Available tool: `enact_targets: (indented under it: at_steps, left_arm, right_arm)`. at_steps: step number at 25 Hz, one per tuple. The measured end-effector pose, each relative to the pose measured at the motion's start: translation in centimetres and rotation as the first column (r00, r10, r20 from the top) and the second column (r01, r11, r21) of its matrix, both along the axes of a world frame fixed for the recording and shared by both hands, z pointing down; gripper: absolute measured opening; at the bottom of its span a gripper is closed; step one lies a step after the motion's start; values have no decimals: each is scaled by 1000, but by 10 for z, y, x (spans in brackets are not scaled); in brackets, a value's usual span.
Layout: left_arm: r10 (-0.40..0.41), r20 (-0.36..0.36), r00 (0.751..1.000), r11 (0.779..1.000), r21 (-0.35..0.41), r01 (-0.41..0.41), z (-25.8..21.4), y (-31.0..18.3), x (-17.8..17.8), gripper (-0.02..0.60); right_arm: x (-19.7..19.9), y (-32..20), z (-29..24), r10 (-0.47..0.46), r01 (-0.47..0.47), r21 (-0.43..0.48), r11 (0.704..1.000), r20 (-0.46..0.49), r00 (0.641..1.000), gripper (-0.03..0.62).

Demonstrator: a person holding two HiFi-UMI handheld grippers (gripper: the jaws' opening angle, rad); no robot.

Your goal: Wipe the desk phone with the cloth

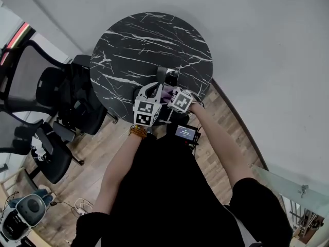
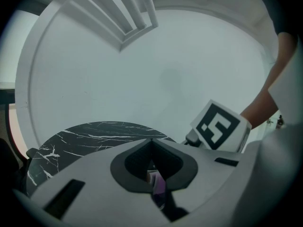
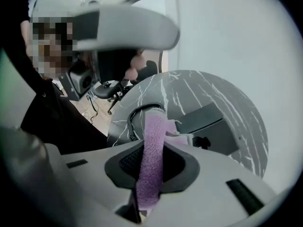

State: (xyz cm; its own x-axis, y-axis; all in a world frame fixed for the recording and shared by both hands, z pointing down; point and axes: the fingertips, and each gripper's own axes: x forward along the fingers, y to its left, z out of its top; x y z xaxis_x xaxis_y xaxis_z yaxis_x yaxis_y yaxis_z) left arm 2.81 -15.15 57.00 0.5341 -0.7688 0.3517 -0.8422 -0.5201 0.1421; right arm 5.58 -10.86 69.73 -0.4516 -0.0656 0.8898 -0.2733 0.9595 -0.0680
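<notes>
Soft, even indoor light fills all three views, with no hard shadows or glare. The head view is sharp: the veins of the black marble table (image 1: 154, 50) read crisply. Both gripper views are fisheye, bent and black-vignetted at the corners. Close to the lens, the purple cloth (image 3: 151, 164) blurs.

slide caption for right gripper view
Right hand-held gripper shut on fuzzy purple cloth by dark desk phone on black marble table.

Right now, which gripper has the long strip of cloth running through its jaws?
The right gripper: the purple cloth runs out long between its shut jaws toward the desk phone. The left gripper pinches only a small corner.
</notes>
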Motion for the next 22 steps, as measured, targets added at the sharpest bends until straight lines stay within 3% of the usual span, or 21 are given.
enact_targets:
  at_steps: [4, 7, 10, 15, 17, 20, 22]
  left_arm:
    - [-1, 5, 1000, 1000, 4, 1, 0, -2, -1, 13]
    - [2, 4, 1000, 1000, 2, -2, 1, -2, 3, 12]
    - [9, 7, 1000, 1000, 4, -9, 2, -2, 5, 13]
    - [16, 11, 1000, 1000, 4, -16, 2, 0, 7, 13]
    - [18, 17, 1000, 1000, 4, -18, 4, 0, 8, 13]
    - [23, 20, 1000, 1000, 1, -23, 5, 2, 13, 12]
    - [26, 23, 999, 1000, -2, -26, 6, 2, 14, 12]
  right_arm:
    - [10, -41, -36, 35, -41, 127, 991, 46, 998, 68]
    - [28, -79, -59, 94, -102, 255, 962, 44, 995, 67]
    - [48, -114, -75, 183, -189, 369, 910, 51, 982, 67]
    - [78, -157, -93, 338, -341, 503, 794, 101, 936, 67]
    - [81, -159, -81, 349, -336, 508, 793, 73, 934, 67]
    - [84, -153, -58, 344, -308, 491, 815, 19, 939, 67]
    - [89, -154, -53, 361, -320, 498, 806, 16, 933, 67]
